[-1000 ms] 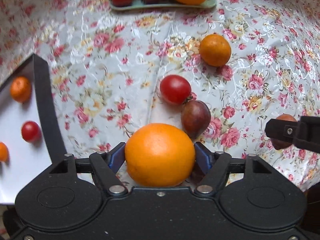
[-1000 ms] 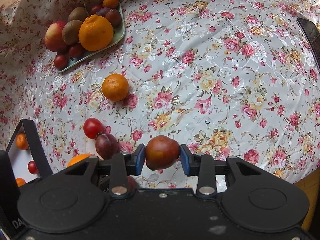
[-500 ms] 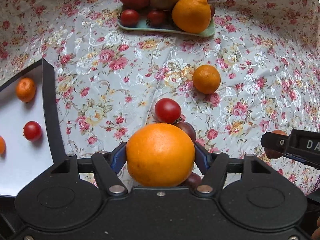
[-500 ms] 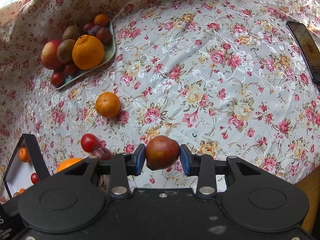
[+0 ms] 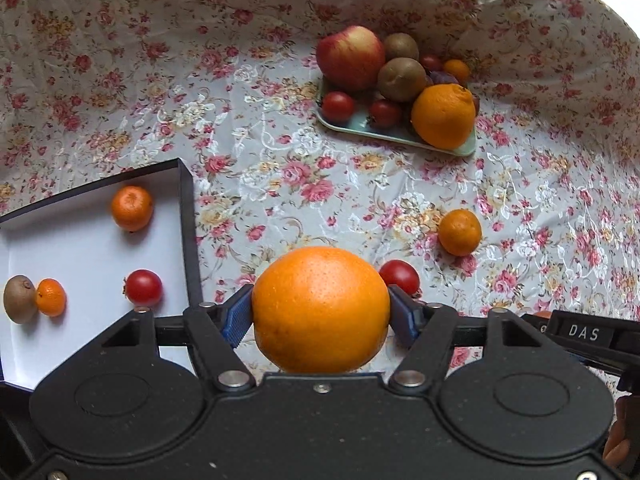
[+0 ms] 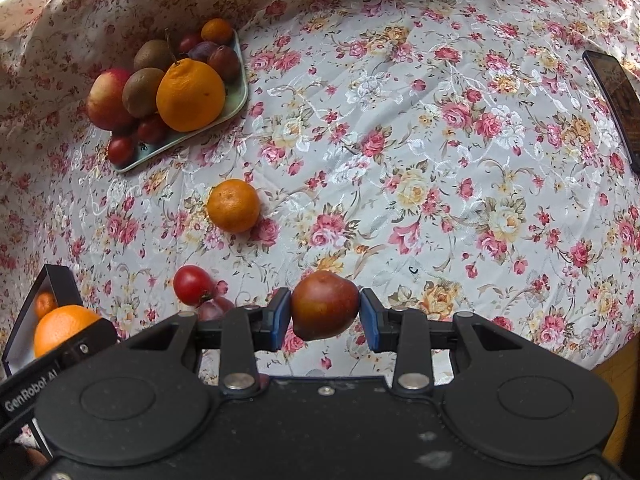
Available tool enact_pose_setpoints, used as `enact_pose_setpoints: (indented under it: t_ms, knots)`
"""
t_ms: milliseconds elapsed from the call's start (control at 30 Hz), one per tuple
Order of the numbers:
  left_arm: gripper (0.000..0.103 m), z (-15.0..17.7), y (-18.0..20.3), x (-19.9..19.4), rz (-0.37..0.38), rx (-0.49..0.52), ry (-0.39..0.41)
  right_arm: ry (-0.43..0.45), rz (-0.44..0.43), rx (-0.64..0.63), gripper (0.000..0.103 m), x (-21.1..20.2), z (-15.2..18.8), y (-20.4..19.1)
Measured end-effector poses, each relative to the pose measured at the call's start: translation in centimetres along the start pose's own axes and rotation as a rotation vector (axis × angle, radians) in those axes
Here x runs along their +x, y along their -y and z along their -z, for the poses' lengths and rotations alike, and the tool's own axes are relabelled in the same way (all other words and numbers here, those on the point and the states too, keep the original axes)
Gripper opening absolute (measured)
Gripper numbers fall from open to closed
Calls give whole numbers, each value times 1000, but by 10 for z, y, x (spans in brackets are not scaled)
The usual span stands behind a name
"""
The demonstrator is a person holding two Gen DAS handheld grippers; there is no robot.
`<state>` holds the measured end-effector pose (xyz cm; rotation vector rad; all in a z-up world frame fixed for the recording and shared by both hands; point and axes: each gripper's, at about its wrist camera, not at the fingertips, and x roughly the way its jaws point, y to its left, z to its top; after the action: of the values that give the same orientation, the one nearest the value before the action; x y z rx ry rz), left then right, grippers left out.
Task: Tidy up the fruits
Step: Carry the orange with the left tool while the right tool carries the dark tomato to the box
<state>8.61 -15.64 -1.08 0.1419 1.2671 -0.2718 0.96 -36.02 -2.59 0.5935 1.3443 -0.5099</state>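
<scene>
My left gripper (image 5: 320, 314) is shut on a large orange (image 5: 320, 308), held above the floral cloth just right of a black-edged white box (image 5: 80, 248). The box holds two mandarins, a tomato (image 5: 143, 287) and a kiwi (image 5: 19, 299). My right gripper (image 6: 325, 314) is shut on a dark red plum (image 6: 325, 310), lifted over the cloth. On the cloth lie a mandarin (image 6: 233, 211), a tomato (image 6: 193, 285) and another plum (image 6: 214, 308), partly hidden. The left gripper's orange (image 6: 60, 328) shows at the right wrist view's left edge.
A pale green tray (image 5: 384, 130) at the back holds an apple, kiwis, tomatoes, plums and a big orange. A dark phone (image 6: 614, 96) lies at the cloth's right edge. The cloth rises in folds at the back and left.
Both grippers have risen and pulled back with their fruit, so the tray and box show more fully. The left gripper has shifted toward the box.
</scene>
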Motion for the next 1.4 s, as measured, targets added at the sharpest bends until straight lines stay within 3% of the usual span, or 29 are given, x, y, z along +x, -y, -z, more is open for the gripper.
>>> enact_pose_setpoints:
  t_ms: [767,1133,1400]
  knots:
    - [70,1,-115,-11,-76,-183,1,-3,-50,-193,38,13,24,-126]
    - [70,10,-180,-13,-133,-296,-15,28,-163,-377,38,-5,68,-199]
    - [70,20,-213,-8,-168,-337,-35,100,-222,-524,38,-21,103,-245]
